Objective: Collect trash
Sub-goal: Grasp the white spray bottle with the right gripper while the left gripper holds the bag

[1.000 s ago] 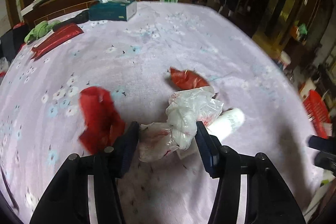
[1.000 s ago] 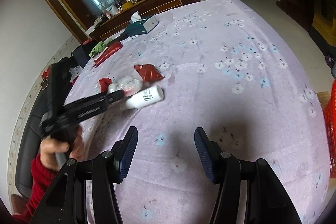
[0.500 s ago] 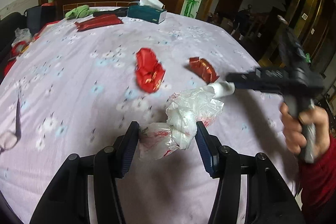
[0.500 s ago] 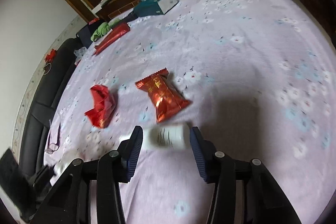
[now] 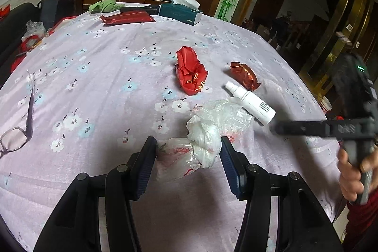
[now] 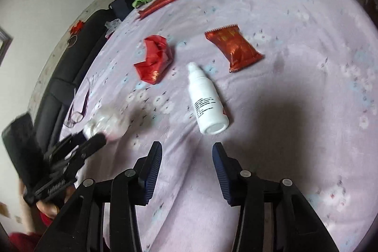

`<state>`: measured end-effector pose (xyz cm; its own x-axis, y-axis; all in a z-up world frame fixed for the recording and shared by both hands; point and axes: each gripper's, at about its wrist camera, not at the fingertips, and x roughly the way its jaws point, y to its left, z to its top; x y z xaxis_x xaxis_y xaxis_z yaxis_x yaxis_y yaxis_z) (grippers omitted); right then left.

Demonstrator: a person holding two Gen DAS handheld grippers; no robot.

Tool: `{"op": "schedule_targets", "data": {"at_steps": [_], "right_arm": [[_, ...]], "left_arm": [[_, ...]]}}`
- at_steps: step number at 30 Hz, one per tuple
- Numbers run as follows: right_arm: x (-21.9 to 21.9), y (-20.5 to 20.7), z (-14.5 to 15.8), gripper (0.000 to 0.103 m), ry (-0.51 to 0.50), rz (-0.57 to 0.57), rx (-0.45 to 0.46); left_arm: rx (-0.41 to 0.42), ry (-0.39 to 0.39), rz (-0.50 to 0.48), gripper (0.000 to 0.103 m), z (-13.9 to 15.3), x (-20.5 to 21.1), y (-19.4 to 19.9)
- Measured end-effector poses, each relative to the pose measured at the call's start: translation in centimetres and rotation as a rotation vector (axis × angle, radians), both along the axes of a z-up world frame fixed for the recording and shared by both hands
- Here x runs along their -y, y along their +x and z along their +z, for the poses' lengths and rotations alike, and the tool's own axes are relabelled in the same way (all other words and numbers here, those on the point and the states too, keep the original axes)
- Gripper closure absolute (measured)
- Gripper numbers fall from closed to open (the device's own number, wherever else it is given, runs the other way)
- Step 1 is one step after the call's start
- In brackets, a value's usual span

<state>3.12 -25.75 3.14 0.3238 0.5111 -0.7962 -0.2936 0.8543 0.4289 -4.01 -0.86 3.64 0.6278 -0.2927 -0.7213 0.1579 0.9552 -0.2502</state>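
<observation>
Faintly, white bottle unreadable black print, red wrapper gold characters.

Two wrist views, low over one table

Each looks forward along its own fingers, close above the tablecloth. Both share the white bottle, just ahead of the right gripper, and the red wrappers beyond.

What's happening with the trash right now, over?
Left gripper shut on plastic bag. Right gripper open, lined up just short of white bottle. Two red wrappers on the tablecloth. Nothing blocking.
</observation>
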Motion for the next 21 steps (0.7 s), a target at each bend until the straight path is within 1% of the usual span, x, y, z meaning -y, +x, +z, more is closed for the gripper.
{"op": "schedule_targets", "data": {"at_steps": [2, 4, 7, 10, 12, 13, 14, 18, 21], "right_arm": [[0.0, 0.0, 1.3, 0.055, -0.03, -0.018, 0.072], [-0.3, 0.7, 1.7, 0.055, -0.081, -0.036, 0.108], [-1.3, 2.2, 1.1, 0.055, -0.101, -0.037, 0.12], [-2.4, 3.9, -0.4, 0.055, -0.164, -0.044, 0.105], [-2.8, 4.7, -1.6, 0.06, -0.181, -0.044, 0.09], [-3.0, 5.0, -1.9, 0.065, -0.189, -0.047, 0.084], [-3.1, 5.2, -2.3, 0.065, -0.193, -0.052, 0.078], [-3.5, 4.3, -2.2, 0.068, -0.229, -0.06, 0.107], [-3.2, 2.9, -1.9, 0.071, -0.222, -0.083, 0.117]], "left_arm": [[0.001, -0.001, 0.005, 0.05, -0.1, 0.0, 0.0], [0.003, -0.003, 0.008, 0.05, -0.2, 0.1, 0.0], [0.003, 0.003, 0.009, 0.05, -0.4, 0.2, -0.1], [-0.003, 0.001, 0.014, 0.05, -0.7, -0.1, 0.1], [-0.009, -0.004, 0.019, 0.05, -0.8, -0.3, 0.2], [-0.011, -0.004, 0.019, 0.05, -0.9, -0.3, 0.3], [-0.014, -0.001, 0.019, 0.05, -1.0, -0.3, 0.3], [-0.025, 0.004, 0.02, 0.05, -1.5, -0.3, 0.5], [-0.03, 0.015, 0.02, 0.05, -1.6, -0.2, 0.5]]}}
